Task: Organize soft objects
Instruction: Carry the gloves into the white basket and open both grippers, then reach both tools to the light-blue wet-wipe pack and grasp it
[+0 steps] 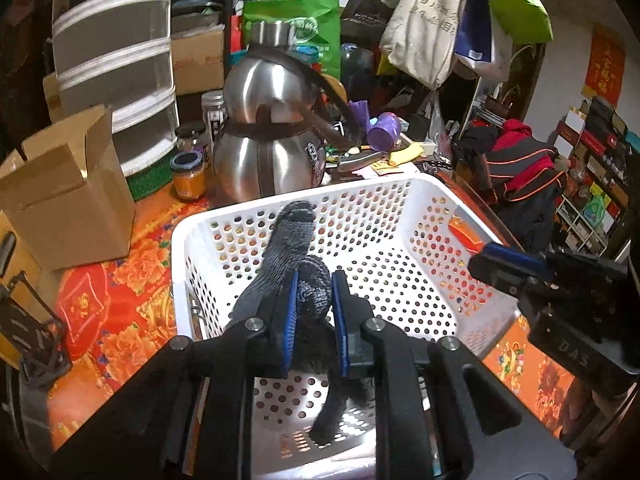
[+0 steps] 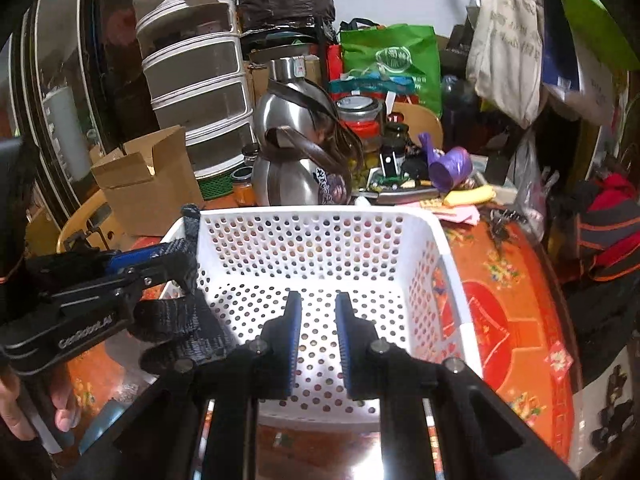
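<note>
A white perforated basket stands on a red and orange flowered tablecloth; it also shows in the right wrist view. My left gripper is shut on a dark grey knitted glove and holds it over the basket's near left part. In the right wrist view the left gripper and the glove hang at the basket's left rim. My right gripper is open and empty above the basket's near edge. It shows at the right in the left wrist view.
A steel kettle with a dark strap stands just behind the basket. An open cardboard box, a stack of drawers and jars are at the left. A purple cup and hanging bags are behind.
</note>
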{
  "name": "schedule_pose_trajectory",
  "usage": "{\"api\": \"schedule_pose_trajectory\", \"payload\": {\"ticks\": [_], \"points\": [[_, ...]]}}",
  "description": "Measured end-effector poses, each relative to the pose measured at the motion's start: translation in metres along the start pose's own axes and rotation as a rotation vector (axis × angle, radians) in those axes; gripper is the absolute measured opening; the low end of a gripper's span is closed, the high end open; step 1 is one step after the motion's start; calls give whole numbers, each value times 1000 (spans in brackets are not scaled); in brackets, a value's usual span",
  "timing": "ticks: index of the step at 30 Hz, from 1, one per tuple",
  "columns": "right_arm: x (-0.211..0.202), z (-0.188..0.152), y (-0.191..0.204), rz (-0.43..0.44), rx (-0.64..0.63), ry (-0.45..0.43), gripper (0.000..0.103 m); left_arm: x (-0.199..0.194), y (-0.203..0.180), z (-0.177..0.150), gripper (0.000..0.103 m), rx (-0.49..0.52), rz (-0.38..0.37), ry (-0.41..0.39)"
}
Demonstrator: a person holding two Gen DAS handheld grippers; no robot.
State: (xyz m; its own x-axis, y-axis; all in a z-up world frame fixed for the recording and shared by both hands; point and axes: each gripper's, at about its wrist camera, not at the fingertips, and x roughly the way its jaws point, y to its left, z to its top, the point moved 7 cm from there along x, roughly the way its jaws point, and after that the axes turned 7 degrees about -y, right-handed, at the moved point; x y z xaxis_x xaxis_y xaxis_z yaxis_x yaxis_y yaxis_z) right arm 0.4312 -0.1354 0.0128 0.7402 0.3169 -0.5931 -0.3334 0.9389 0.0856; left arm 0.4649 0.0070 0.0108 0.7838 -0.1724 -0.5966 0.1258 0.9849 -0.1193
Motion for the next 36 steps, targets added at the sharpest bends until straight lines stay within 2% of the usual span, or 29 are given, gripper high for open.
{"api": "schedule_pose_trajectory", "payload": {"ticks": [4, 5, 6, 7, 8, 9, 10, 14, 16, 19, 22, 24, 26, 27, 29, 31, 33, 35, 36], "points": [[-3, -4, -7, -6, 32, -9, 17, 2, 4, -6, 19, 7, 19, -10], [-5, -5, -8, -3, 40, -11, 23, 1, 5, -6, 25, 2, 16, -15], [-7, -6, -11, 4, 54, -11, 40, -1, 6, -7, 31, -11, 8, -20], [-9, -6, -12, 6, 62, -11, 52, -4, 6, -8, 46, -33, -5, -21], [-14, -7, -13, 5, 70, -18, 75, -9, 6, -8, 63, -55, -23, -32], [-19, -7, -14, 3, 74, -33, 87, -17, 6, -7, 69, -66, -34, -57], [-27, -7, -15, 2, 77, -62, 87, -25, 4, -7, 76, -62, -32, -80], [-63, -7, -16, 30, 120, -151, 95, -56, -5, -9, 91, -3, 23, -160], [-78, -7, -14, 38, 123, -171, 95, -73, -11, -12, 91, 33, 37, -199], [-104, -10, -1, 74, 91, -213, 95, -95, -19, -21, 92, 97, 88, -214], [-131, -17, 12, 82, 70, -248, 102, -118, -26, -38, 92, 102, 47, -212], [-144, -27, 21, 88, 40, -242, 103, -138, -32, -52, 92, 100, -13, -217], [-158, -37, 28, 115, 27, -264, 103, -158, -33, -63, 92, 96, -8, -247], [-170, -43, 31, 124, 16, -311, 103, -166, -32, -69, 92, 94, -8, -257], [-188, -52, 35, 100, -18, -377, 103, -183, -29, -80, 92, 68, -37, -273], [-204, -63, 40, 60, -54, -440, 103, -195, -21, -93, 92, 46, -30, -274], [-212, -75, 46, 28, -95, -443, 103, -200, -16, -106, 92, 39, -27, -258], [-217, -92, 46, -81, -111, -433, 103, -205, -11, -120, 92, 34, -20, -252], [-219, -97, 47, -96, -121, -430, 103, -208, -9, -126, 92, 31, -3, -254]]}}
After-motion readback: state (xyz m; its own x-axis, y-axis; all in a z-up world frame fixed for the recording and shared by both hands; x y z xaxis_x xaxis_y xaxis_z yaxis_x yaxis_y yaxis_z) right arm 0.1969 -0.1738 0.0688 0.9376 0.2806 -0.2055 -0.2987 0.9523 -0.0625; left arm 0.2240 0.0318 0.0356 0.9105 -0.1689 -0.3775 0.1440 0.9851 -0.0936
